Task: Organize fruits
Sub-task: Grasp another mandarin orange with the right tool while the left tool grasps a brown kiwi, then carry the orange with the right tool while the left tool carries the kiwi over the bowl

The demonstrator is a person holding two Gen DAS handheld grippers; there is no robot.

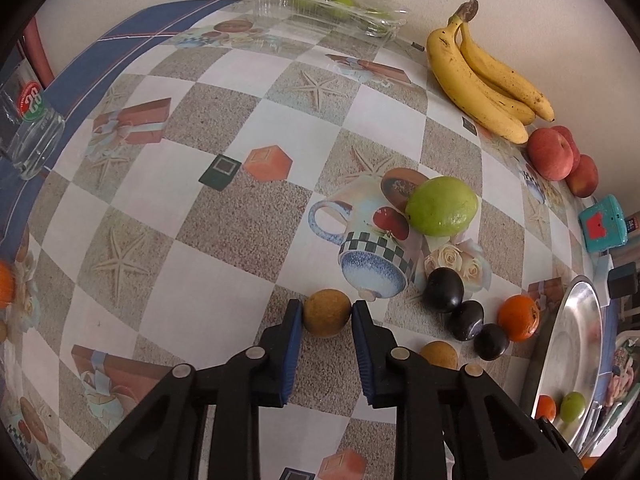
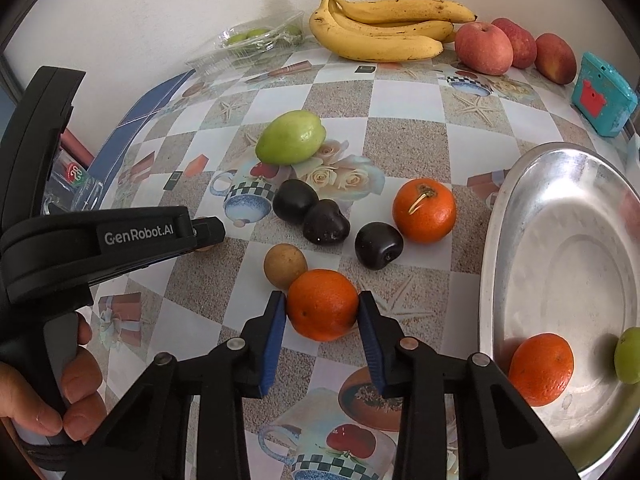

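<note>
- The left gripper (image 1: 327, 312) is pointing steeply down at the patterned tablecloth (image 1: 224, 216), and its blue pads are pressing on both sides of a small round brown fruit (image 1: 327, 313), which is sitting on the cloth.
- The right gripper (image 2: 322, 305) is clamping an orange (image 2: 322, 305) between its blue pads; the orange is resting on the cloth.
- In the right wrist view, a second brown fruit (image 2: 285, 265) is lying just beside the clamped orange at about 10 o'clock from it.
- Three dark plums (image 2: 295, 201) are lying at 12 o'clock from that orange; two are touching and the third is lying a little apart.
- Another orange with a stem (image 2: 424, 211) is sitting at 2 o'clock from the clamped one, near the third plum.
- A large green fruit (image 2: 291, 137) is lying farther off, at 11 o'clock.
- A metal tray (image 2: 568, 248) is standing at 3 o'clock, holding an orange (image 2: 541, 369) and a small green fruit (image 2: 628, 355) near its close rim.
- Bananas (image 2: 384, 24) and red apples (image 2: 483, 48) are lining the wall at 12 to 1 o'clock, with a teal box (image 2: 603, 96) beside them.
- A clear plastic box (image 2: 256, 40) with green fruits is sitting at 11 o'clock by the wall.
- A person's hand (image 2: 52, 392) is gripping the left gripper's handle at 8 o'clock.
</note>
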